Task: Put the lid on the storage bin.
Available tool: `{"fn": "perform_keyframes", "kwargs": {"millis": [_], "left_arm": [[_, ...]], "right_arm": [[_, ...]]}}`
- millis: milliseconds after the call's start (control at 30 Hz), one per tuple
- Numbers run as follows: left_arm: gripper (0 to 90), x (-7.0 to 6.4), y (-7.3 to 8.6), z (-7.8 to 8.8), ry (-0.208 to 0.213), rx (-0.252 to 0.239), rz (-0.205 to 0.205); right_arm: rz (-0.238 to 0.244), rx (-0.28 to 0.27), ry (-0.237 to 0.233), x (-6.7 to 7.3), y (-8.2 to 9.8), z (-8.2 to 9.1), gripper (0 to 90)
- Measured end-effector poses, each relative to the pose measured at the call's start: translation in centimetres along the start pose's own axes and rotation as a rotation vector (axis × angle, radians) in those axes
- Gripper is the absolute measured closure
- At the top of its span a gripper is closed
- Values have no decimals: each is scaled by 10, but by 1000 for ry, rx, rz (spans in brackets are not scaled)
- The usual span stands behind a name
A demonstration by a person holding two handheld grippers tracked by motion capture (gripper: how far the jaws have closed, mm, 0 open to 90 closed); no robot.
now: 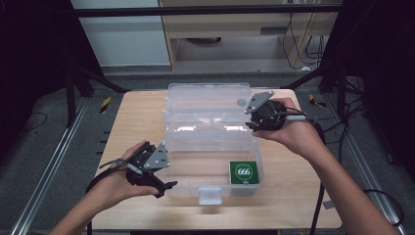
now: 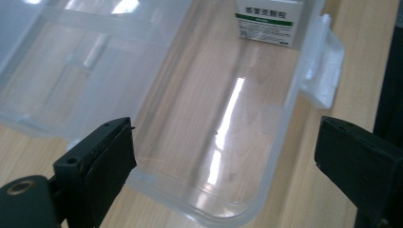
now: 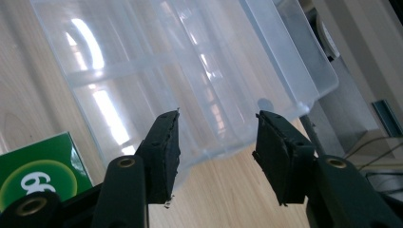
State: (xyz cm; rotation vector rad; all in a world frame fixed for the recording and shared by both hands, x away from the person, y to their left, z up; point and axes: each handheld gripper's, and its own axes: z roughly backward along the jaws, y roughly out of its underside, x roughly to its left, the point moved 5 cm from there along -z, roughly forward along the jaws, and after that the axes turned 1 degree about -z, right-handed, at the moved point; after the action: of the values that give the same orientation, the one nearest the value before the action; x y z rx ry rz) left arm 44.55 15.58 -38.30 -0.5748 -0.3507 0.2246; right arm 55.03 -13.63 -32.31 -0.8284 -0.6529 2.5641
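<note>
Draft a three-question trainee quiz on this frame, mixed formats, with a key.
1. True or false: the lid of the clear plastic box is closed.
2. Where in the box does the green 666 carton lie? A) near-right corner, by the front latch side B) far-left corner C) on the table outside the box
3. Fill in: the jaws of the left gripper are ____, beside the box's left end.

Key: 1 false, the lid is swung back open; 2 A; 3 open. The right gripper, at the lid's right edge, also has its jaws apart, holding nothing.
</note>
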Motion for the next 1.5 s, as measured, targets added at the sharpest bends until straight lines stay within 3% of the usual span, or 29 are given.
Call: {"fn": "perform_keyframes", "kwargs": {"millis": [233, 433, 600, 967, 1500], "left_arm": [[81, -11, -3, -11, 49, 31, -34], [115, -12, -1, -21, 70, 45, -34], [165, -17, 0, -31, 99, 65, -59], [261, -24, 0, -44, 134, 91, -81], [403, -30, 6, -55, 145, 115, -81]], "right_arm": [[55, -1, -42, 3, -25, -13, 533], [82, 21, -72, 5, -32, -28, 551], [146, 49, -93, 9, -37, -41, 576], [213, 104, -117, 10, -36, -56, 644], [243, 116, -116, 9, -32, -64, 725]]}}
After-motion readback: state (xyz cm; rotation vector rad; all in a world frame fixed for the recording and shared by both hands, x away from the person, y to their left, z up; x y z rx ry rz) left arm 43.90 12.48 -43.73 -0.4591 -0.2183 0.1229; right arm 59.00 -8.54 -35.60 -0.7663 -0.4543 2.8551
